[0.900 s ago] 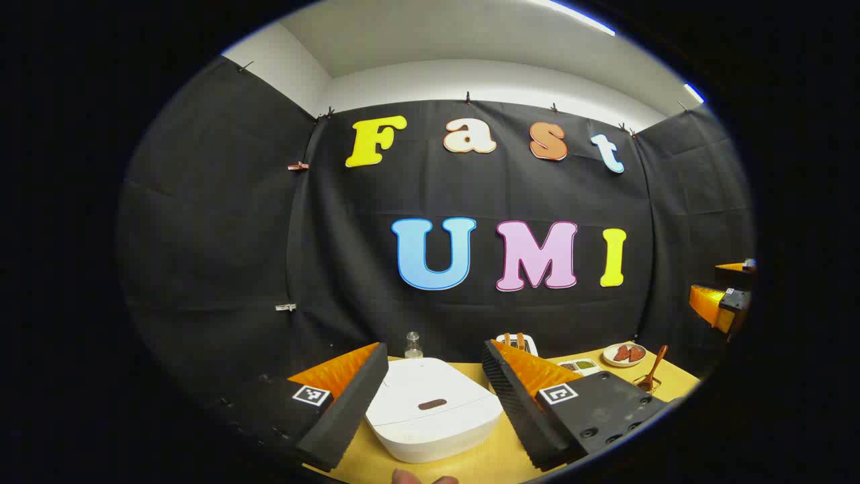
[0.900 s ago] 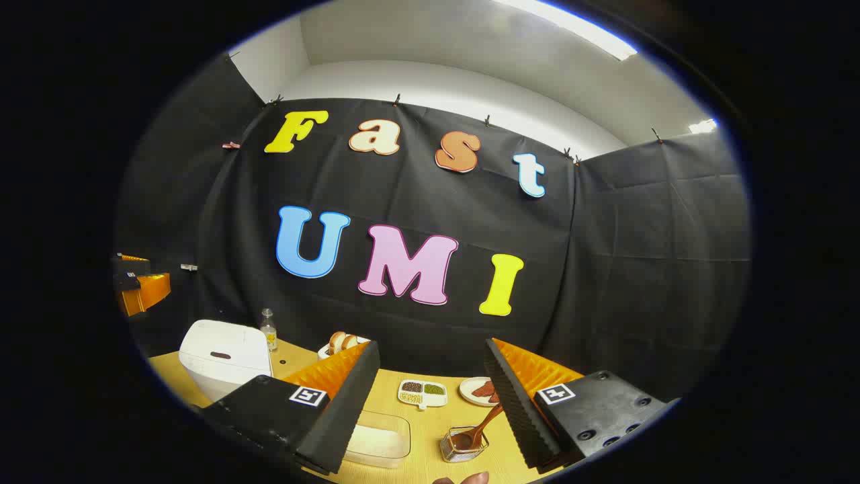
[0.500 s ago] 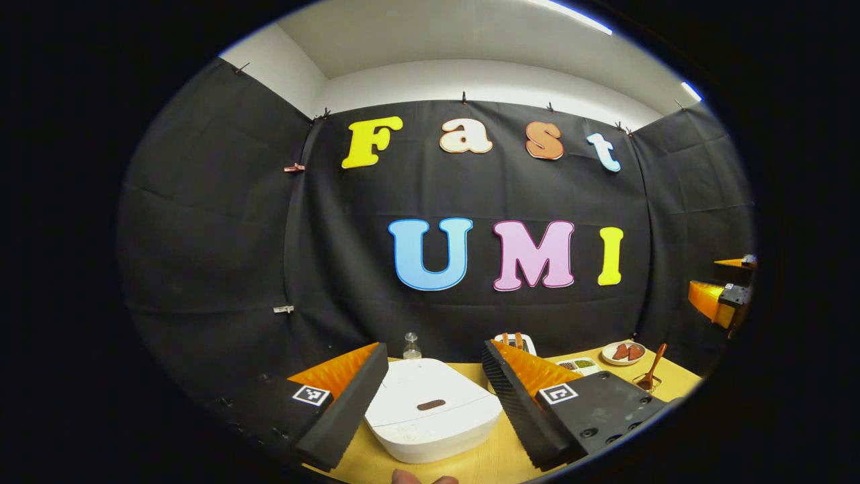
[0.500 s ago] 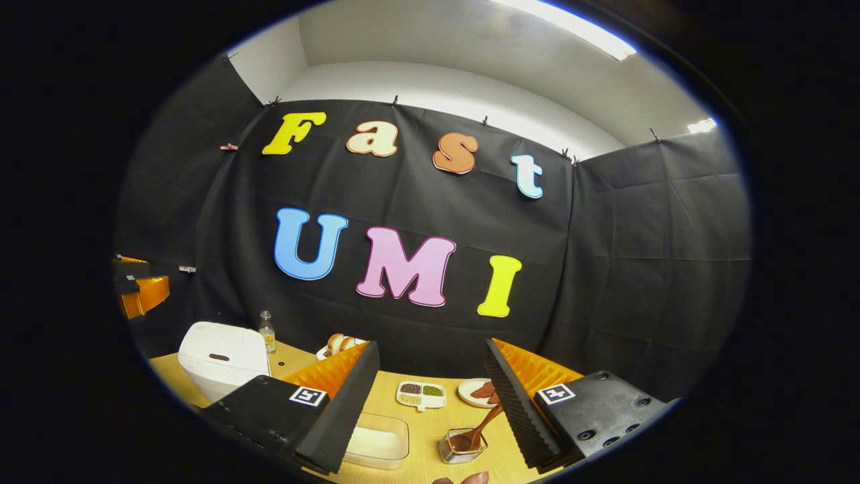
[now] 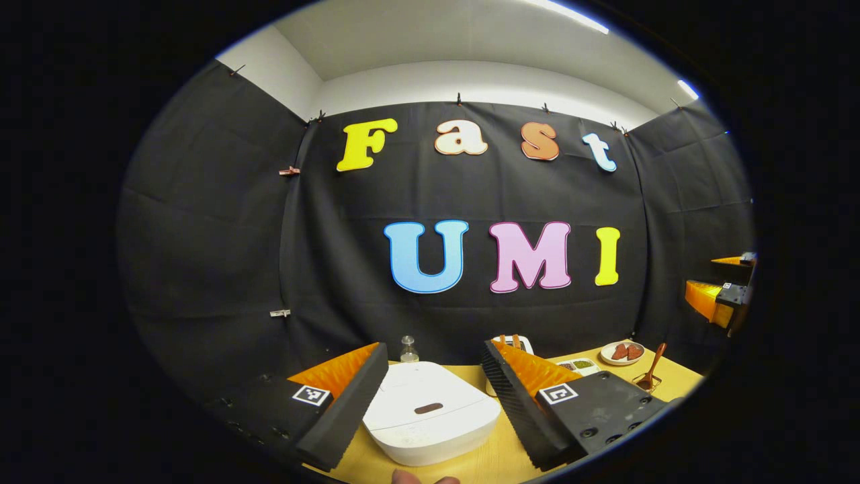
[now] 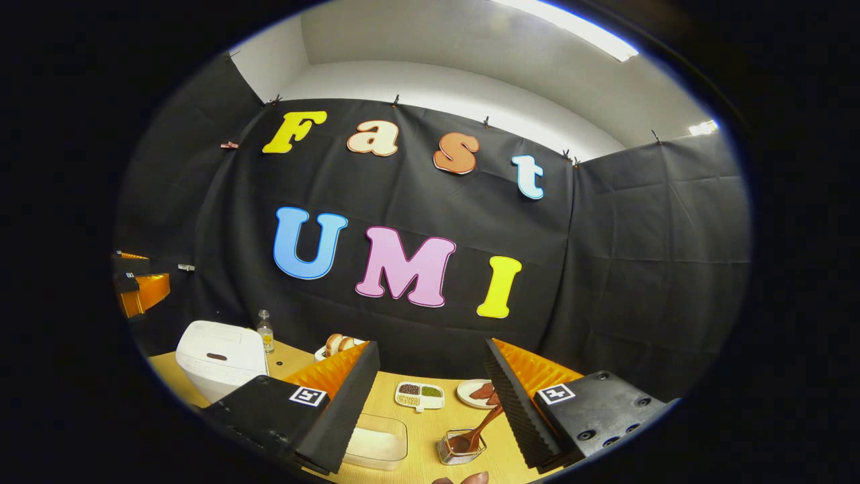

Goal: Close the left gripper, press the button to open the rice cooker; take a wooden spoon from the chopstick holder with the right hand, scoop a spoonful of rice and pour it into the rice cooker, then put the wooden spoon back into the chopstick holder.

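Observation:
A white rice cooker (image 5: 430, 420) with its lid down and a dark oval button (image 5: 428, 408) sits on the yellow table, below and between the fingers of my left gripper (image 5: 435, 370), which is open and held above it. The rice cooker (image 6: 220, 356) also stands at the left in the right gripper view. My right gripper (image 6: 430, 366) is open above the table. Below it a wooden spoon (image 6: 478, 430) leans in a small clear chopstick holder (image 6: 459, 447), and a clear box of rice (image 6: 375, 441) lies beside it. The spoon (image 5: 652, 366) appears far right in the left gripper view.
A small glass bottle (image 6: 265, 331), a toaster with bread (image 6: 336, 346), a divided dish of beans (image 6: 420, 395) and a plate of reddish pieces (image 6: 478, 392) line the table's back. The other gripper (image 5: 722, 292) hangs at the right edge. A fingertip (image 5: 424, 478) shows at the bottom.
Both views have drifted slightly; the rice cooker sits a little lower and farther left in each. Both grippers stay open.

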The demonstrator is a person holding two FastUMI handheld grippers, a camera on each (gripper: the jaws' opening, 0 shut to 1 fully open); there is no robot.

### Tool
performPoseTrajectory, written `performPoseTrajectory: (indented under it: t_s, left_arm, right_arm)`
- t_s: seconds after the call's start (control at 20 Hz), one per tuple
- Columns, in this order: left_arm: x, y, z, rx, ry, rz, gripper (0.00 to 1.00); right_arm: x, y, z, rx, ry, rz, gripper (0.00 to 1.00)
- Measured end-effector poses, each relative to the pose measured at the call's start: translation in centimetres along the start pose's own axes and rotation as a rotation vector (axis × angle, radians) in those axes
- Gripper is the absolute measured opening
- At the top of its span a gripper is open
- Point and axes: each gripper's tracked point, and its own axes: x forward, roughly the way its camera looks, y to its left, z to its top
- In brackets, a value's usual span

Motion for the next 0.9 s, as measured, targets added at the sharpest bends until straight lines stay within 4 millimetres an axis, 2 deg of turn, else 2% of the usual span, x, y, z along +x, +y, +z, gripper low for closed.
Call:
performPoseTrajectory:
  t_s: [0.35,0.4,0.45,0.5,0.65,0.7,0.8,0.9]
  left_arm:
    - [0.7,0.0,0.2,0.007,-0.010,-0.021,0.97]
    - [0.8,-0.3,0.0,0.005,-0.002,-0.036,0.92]
    - [1.0,-0.4,-0.5,0.003,0.018,-0.052,0.85]
    - [1.2,-0.7,-1.3,0.000,0.045,-0.077,0.64]
    - [2.4,-1.2,-2.9,-0.024,0.120,-0.156,0.27]
    - [2.5,-1.5,-3.8,-0.037,0.154,-0.189,0.09]
    - [3.7,-2.4,-5.6,-0.074,0.232,-0.299,0.08]
    - [5.4,-2.0,-7.2,-0.110,0.302,-0.355,0.08]
  right_arm:
    - [0.1,-0.2,-0.2,-0.011,0.002,-0.008,0.98]
    - [0.2,-0.1,-0.2,-0.012,0.004,-0.008,0.98]
    - [0.2,-0.2,-0.3,-0.014,0.006,-0.009,0.98]
    - [0.2,-0.2,-0.4,-0.015,0.008,-0.010,0.98]
    - [0.1,-0.5,-0.5,-0.022,0.008,-0.016,0.98]
    - [0.2,-0.6,-0.6,-0.026,0.009,-0.018,0.98]
    - [0.2,-0.9,-0.6,-0.030,0.010,-0.024,0.98]
    - [0.2,-1.2,-0.7,-0.029,0.012,-0.031,0.98]
